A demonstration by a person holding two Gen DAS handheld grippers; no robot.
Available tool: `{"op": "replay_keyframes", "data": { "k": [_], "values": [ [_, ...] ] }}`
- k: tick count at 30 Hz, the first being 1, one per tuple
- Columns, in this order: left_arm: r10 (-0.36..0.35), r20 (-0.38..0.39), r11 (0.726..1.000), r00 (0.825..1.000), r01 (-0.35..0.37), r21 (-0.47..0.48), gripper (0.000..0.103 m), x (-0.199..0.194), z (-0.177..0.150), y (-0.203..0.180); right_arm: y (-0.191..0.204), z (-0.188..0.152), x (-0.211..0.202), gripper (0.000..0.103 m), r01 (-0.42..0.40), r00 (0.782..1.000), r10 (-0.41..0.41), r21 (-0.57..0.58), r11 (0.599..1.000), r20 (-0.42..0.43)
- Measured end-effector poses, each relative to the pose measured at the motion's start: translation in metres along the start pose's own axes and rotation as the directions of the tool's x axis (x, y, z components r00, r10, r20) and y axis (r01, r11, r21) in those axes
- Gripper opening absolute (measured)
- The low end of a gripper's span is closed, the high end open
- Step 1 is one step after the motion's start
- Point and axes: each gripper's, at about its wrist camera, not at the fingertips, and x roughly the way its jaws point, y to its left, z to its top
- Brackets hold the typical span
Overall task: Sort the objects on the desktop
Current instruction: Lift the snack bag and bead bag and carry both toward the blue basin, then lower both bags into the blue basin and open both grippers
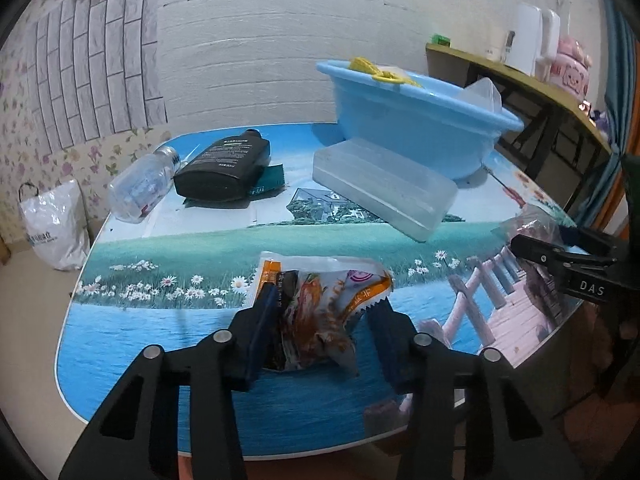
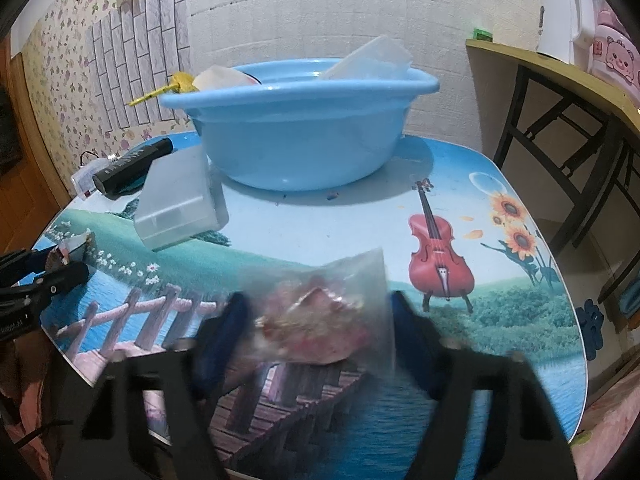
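An orange and white snack packet (image 1: 324, 300) stands crumpled between the fingers of my left gripper (image 1: 320, 316), which is shut on it just above the picture-printed table (image 1: 160, 340). My right gripper (image 2: 320, 320) is shut on a clear bag with pink contents (image 2: 320, 312), blurred in its own view. In the left wrist view the right gripper (image 1: 536, 238) shows at the table's right edge with that clear bag (image 1: 528, 220). The left gripper (image 2: 68, 260) appears at the left edge of the right wrist view. A blue basin (image 1: 400, 120) (image 2: 300, 148) holding several items stands at the back.
A clear plastic box (image 1: 384, 188) (image 2: 176, 200) lies in front of the basin. A black bottle (image 1: 224, 168) (image 2: 132, 164) and a clear water bottle (image 1: 140, 188) lie at the back left. A white bag (image 1: 52, 224) sits on the floor. A wooden side desk (image 2: 560, 72) stands to the right.
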Motion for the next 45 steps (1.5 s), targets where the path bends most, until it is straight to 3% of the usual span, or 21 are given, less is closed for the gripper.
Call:
{"op": "replay_keyframes", "data": {
  "k": [7, 13, 23, 32, 45],
  "values": [
    [0.008, 0.006, 1.0, 1.0, -0.008, 0.003, 0.033, -0.005, 0.001, -0.002, -0.012, 0.003, -0.008, 0.043, -0.092, 0.996, 0.091, 0.088, 0.992, 0.011],
    [-0.02, 0.026, 1.0, 0.999, 0.02, -0.003, 0.025, -0.015, 0.009, -0.007, -0.009, 0.016, -0.035, 0.041, -0.083, 0.991, 0.074, 0.073, 0.994, 0.112],
    [-0.097, 0.172, 0.995, 0.98, 0.099, -0.004, 0.024, -0.049, 0.054, -0.023, -0.008, 0.052, -0.067, 0.041, -0.095, 0.968, 0.084, 0.037, 0.995, 0.238],
    [-0.153, 0.227, 0.988, 0.962, 0.151, 0.026, 0.024, -0.043, 0.1, -0.044, -0.003, 0.086, -0.054, 0.041, -0.126, 0.96, 0.114, 0.029, 0.992, 0.257],
    [-0.208, 0.222, 0.978, 0.952, 0.202, 0.051, 0.024, -0.004, 0.143, -0.06, -0.012, 0.118, -0.018, 0.041, -0.129, 0.96, 0.118, 0.026, 0.991, 0.254]
  ]
}}
